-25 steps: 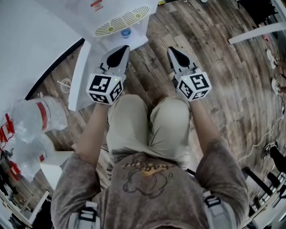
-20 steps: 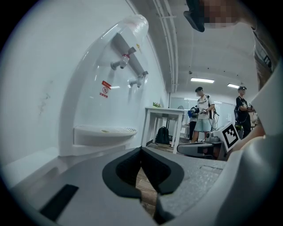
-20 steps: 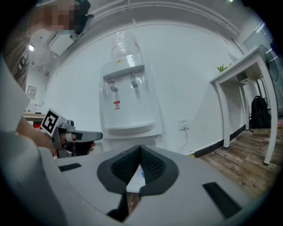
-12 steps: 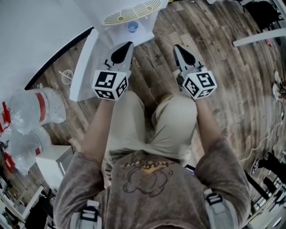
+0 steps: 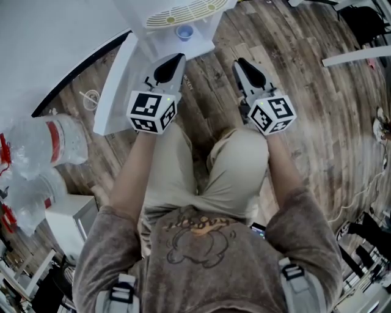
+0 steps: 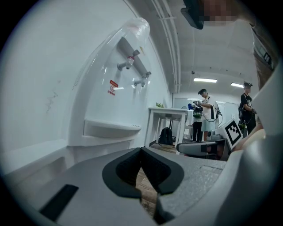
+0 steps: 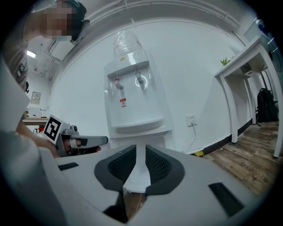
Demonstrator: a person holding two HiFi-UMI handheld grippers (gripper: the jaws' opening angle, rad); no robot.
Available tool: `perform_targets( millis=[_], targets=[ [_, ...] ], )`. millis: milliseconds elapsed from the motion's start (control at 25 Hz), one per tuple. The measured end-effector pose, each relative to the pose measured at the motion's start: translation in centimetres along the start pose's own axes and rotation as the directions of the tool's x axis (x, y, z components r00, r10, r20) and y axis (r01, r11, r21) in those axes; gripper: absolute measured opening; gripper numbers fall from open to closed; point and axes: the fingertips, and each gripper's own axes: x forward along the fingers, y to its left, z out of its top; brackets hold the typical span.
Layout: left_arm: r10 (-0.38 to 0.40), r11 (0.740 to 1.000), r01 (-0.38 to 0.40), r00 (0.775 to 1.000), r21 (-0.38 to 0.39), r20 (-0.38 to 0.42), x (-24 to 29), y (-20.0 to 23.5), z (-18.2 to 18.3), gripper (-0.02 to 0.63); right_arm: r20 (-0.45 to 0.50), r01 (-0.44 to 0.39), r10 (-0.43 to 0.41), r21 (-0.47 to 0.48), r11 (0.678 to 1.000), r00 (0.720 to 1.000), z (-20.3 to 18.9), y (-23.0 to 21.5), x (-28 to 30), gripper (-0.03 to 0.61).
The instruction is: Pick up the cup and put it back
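A small blue cup (image 5: 184, 32) stands on the drip ledge of a white water dispenser (image 5: 177, 17), just in front of its slotted grille. My left gripper (image 5: 176, 58) points at the dispenser a short way below the cup, with its jaws shut and nothing in them. My right gripper (image 5: 239, 63) hangs over the wooden floor to the right of the dispenser. Its jaws are opening to a narrow gap with nothing between them. The cup does not show in the left gripper view, where the left gripper (image 6: 141, 151) faces the dispenser (image 6: 119, 101), nor in the right gripper view, where the right gripper (image 7: 140, 148) faces the dispenser (image 7: 132, 97).
Large clear water bottles (image 5: 46, 153) and a white box (image 5: 67, 227) lie at the left. A white table (image 7: 247, 66) stands against the wall right of the dispenser. Other people (image 6: 204, 115) and a backpack (image 6: 166, 136) are farther back in the room.
Both grippers have moved a little forward toward the dispenser. The cup and dispenser now sit higher and further right in the head view.
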Motion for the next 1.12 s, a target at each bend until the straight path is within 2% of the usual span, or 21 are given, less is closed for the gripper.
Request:
perform_targets(
  millis=[120, 320, 440, 760, 1120],
  targets=[
    [0.003, 1.000, -0.003, 1.000, -0.009, -0.001, 0.1, 0.2, -0.3, 0.002, -0.002, -0.015, 0.015, 0.016, 1.000, 1.000, -0.3, 0.4, 0.6, 0.094],
    [0.008, 1.000, -0.008, 1.000, -0.023, -0.003, 0.1, 0.8, -0.8, 0.002, -0.016, -0.050, 0.051, 0.033, 0.998, 0.999, -1.1, 1.0, 1.8, 0.265],
    [0.015, 0.999, -0.015, 1.000, -0.029, 0.005, 0.1, 1.2, -0.9, 0.002, -0.048, -0.089, 0.089, 0.008, 0.996, 0.995, -2.4, 1.5, 2.9, 0.321],
    [0.024, 0.999, -0.025, 1.000, -0.038, -0.010, -0.5, 1.8, -1.7, 0.002, -0.139, -0.153, 0.153, 0.009, 0.988, 0.978, -6.9, 2.0, 7.4, 0.390],
    [0.056, 0.995, -0.056, 0.998, -0.078, -0.002, -1.1, 3.7, -1.6, 0.002, -0.194, -0.147, 0.146, 0.007, 0.989, 0.970, -11.4, -0.3, 14.7, 0.394]
  ],
)
